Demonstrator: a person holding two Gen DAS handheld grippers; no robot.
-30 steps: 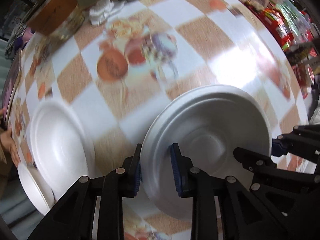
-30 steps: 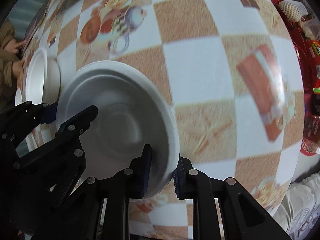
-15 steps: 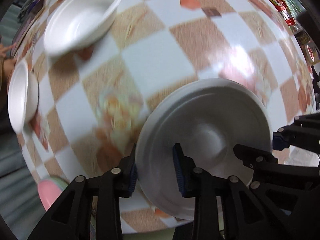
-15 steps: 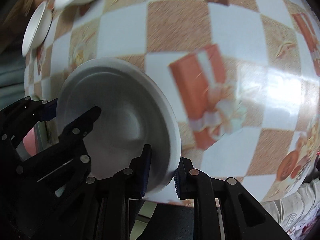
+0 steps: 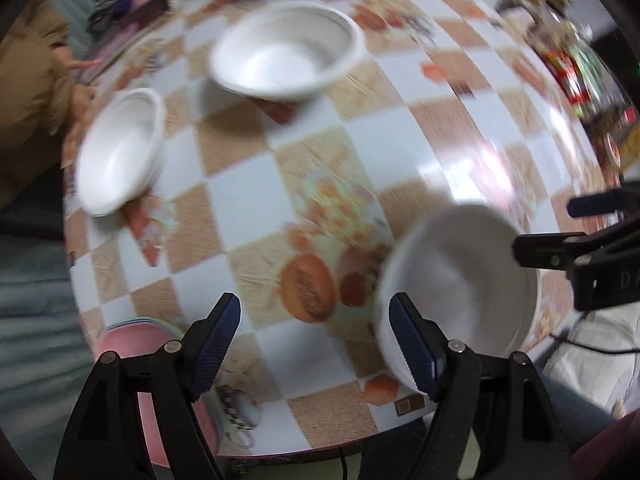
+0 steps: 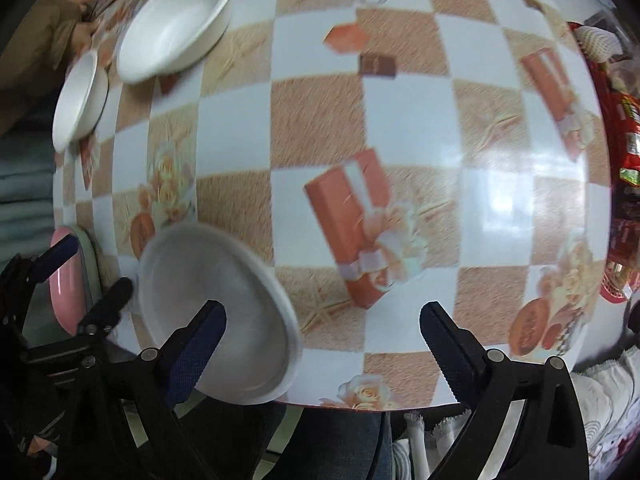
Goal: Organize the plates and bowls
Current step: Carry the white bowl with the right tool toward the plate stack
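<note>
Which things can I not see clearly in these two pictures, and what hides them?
- Pink plates: left view, hidden partly by the open left claw; number unclear.
- Near bowl: right view, the open right claw covers its lower rim; whether it rests on the table is unclear.
- Far clutter: left view, blurred.

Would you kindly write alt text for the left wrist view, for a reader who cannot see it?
The open left gripper hovers over a checkered table, a white bowl sitting by its right finger. Two more white bowls sit farther off, with pink plates at the near edge.
</note>
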